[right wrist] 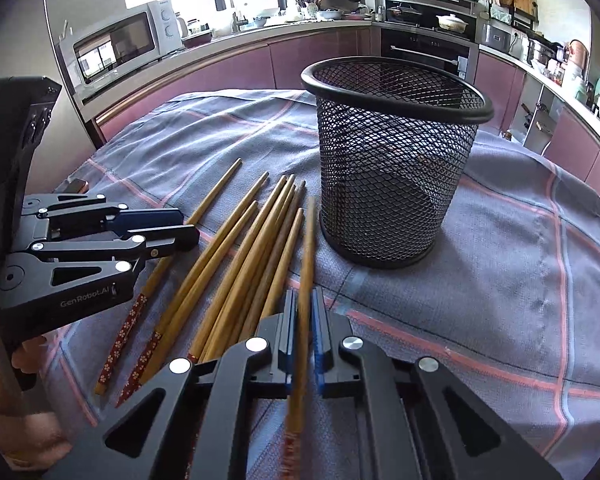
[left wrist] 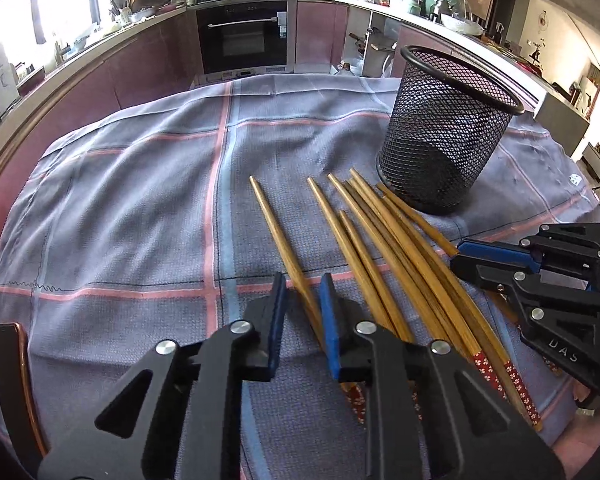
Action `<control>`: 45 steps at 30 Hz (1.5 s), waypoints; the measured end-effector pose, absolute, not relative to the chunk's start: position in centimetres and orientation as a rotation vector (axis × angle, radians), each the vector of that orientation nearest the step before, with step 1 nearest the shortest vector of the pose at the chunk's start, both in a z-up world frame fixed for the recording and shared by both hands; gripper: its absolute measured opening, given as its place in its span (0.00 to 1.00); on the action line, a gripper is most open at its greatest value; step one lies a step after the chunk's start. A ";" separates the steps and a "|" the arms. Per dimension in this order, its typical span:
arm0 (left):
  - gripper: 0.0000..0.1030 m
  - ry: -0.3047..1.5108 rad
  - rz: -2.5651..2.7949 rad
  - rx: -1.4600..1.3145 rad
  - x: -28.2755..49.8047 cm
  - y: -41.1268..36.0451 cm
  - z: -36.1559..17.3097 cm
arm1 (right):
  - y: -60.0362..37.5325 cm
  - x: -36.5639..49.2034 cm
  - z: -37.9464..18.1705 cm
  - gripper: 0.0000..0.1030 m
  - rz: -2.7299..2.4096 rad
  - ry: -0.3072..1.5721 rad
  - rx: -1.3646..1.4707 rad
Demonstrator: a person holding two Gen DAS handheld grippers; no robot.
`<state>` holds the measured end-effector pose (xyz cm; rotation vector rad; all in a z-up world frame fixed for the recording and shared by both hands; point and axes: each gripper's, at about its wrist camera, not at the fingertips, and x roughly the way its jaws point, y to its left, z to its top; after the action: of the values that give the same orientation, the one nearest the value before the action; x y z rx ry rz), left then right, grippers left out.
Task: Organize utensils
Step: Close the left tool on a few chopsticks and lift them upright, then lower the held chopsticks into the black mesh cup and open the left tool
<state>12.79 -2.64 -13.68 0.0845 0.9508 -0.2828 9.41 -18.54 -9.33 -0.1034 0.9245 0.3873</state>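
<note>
Several bamboo chopsticks (left wrist: pixel 384 248) with red patterned ends lie fanned on the grey checked cloth, also in the right wrist view (right wrist: pixel 240 256). A black mesh cup (left wrist: pixel 444 132) stands upright and empty behind them, also in the right wrist view (right wrist: pixel 392 160). My left gripper (left wrist: pixel 303 292) is open, its jaws on either side of the leftmost chopstick (left wrist: pixel 280 236). My right gripper (right wrist: pixel 305 300) is shut on one chopstick (right wrist: pixel 307 248), its tip pointing toward the cup's base. The right gripper shows in the left wrist view (left wrist: pixel 466 254), the left gripper in the right wrist view (right wrist: pixel 184 226).
The cloth-covered table (left wrist: pixel 140 200) sits in a kitchen with an oven (left wrist: pixel 244 36) and counters behind, and a microwave (right wrist: pixel 120 40) to the left. A dark chair back (left wrist: pixel 12 380) rises at the near left edge.
</note>
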 end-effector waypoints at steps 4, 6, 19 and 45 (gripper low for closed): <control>0.08 0.953 -0.272 0.046 12.7 -2.3 -13.7 | -18.8 9.4 -9.1 0.05 0.397 0.922 -0.068; 0.08 0.952 -0.268 0.032 12.6 -2.0 -13.7 | -19.1 9.2 -8.7 0.05 0.399 0.912 -0.060; 0.08 0.813 -0.346 -0.053 9.7 -0.2 -7.9 | -20.6 7.3 -3.3 0.05 0.483 0.767 -0.003; 0.07 0.512 -0.522 -0.147 8.8 -2.5 7.6 | -22.7 8.7 6.8 0.05 0.487 0.435 0.041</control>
<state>8.77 -2.46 7.59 -0.1474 0.5119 -0.5218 8.68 -22.75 6.79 0.0411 0.4352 0.4870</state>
